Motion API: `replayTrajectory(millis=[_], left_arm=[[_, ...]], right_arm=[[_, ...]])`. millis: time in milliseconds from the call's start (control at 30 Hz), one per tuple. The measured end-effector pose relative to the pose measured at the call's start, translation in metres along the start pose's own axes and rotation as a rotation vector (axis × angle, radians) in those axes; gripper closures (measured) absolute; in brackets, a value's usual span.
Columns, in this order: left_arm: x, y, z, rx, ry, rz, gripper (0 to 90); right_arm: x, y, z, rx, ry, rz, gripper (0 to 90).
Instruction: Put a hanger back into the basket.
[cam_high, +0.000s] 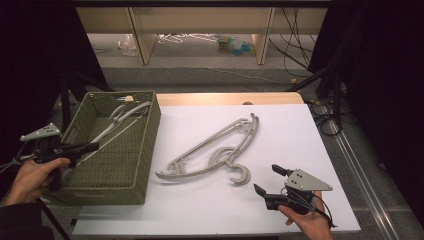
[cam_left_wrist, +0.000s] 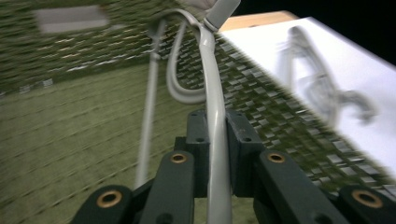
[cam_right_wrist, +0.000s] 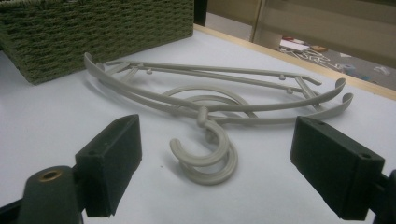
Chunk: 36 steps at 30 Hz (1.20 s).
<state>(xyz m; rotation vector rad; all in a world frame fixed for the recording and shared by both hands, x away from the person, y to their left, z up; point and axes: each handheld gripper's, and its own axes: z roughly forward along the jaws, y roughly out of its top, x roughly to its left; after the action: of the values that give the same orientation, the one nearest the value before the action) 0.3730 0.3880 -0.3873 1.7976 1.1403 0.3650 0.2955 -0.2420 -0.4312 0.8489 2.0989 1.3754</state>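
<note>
Count: two grey hangers (cam_right_wrist: 215, 100) lay stacked on the white table (cam_high: 300, 145), hooks toward me; one grey hanger (cam_high: 117, 120) sat in the single green woven basket (cam_high: 145, 145) at the table's left. My left gripper (cam_left_wrist: 217, 140) was closed tight on that basket hanger's bar, which ran up between the jaws. My right gripper (cam_right_wrist: 215, 172) stood wide open just short of the stacked pair's hooks, touching nothing.
</note>
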Motion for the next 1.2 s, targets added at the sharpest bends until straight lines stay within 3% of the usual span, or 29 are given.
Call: replayTrajectory(millis=[33,100,167,267,367,500,533,600,733,833,933,967,1000,1200], left_arm=[[0.001,0.0,0.001,0.017,0.019,-0.016,79.6],[0.0,0.001,0.003,0.027,0.026,0.0,79.4],[-0.004,0.003,0.008,0.062,0.042,0.017,79.6],[-0.004,0.004,0.01,0.071,0.059,0.0,79.2],[-0.002,0.004,0.008,0.11,0.124,-0.001,76.9],[-0.001,0.005,0.009,0.167,0.17,0.02,75.6],[0.0,0.006,0.009,0.211,0.184,0.049,75.6],[-0.001,0.008,0.011,0.262,0.221,0.053,74.8],[0.003,0.006,0.013,0.281,0.248,0.029,75.1],[0.006,0.005,0.015,0.297,0.305,0.006,74.9],[0.007,0.003,0.02,0.278,0.335,-0.005,74.6],[0.006,0.003,0.021,0.288,0.343,-0.008,74.6],[0.006,0.006,0.019,0.351,0.367,0.008,74.5],[0.012,0.005,0.019,0.354,0.432,-0.014,71.9]], right_arm=[[0.0,0.0,0.0,0.007,0.003,-0.001,17.6],[0.001,0.0,0.0,0.016,0.006,0.016,17.6],[-0.001,-0.001,0.001,0.005,0.0,0.003,17.6],[-0.001,0.0,0.0,0.011,0.001,0.007,17.6],[-0.001,0.0,0.0,0.008,-0.001,0.003,17.6],[-0.001,0.0,0.0,0.01,0.003,-0.001,17.7],[-0.001,0.0,0.0,0.01,0.003,-0.001,17.7],[0.0,-0.001,0.002,0.004,-0.001,0.005,17.7],[0.0,-0.001,0.001,0.004,-0.003,0.007,17.7],[-0.001,-0.001,0.001,0.008,0.001,0.007,17.7],[0.0,-0.001,0.002,0.004,0.0,0.006,17.7],[0.0,-0.001,0.001,0.004,-0.001,0.006,17.7],[-0.001,0.0,0.001,0.012,0.002,0.005,17.7],[0.0,-0.001,0.001,0.005,0.001,0.006,17.7]])
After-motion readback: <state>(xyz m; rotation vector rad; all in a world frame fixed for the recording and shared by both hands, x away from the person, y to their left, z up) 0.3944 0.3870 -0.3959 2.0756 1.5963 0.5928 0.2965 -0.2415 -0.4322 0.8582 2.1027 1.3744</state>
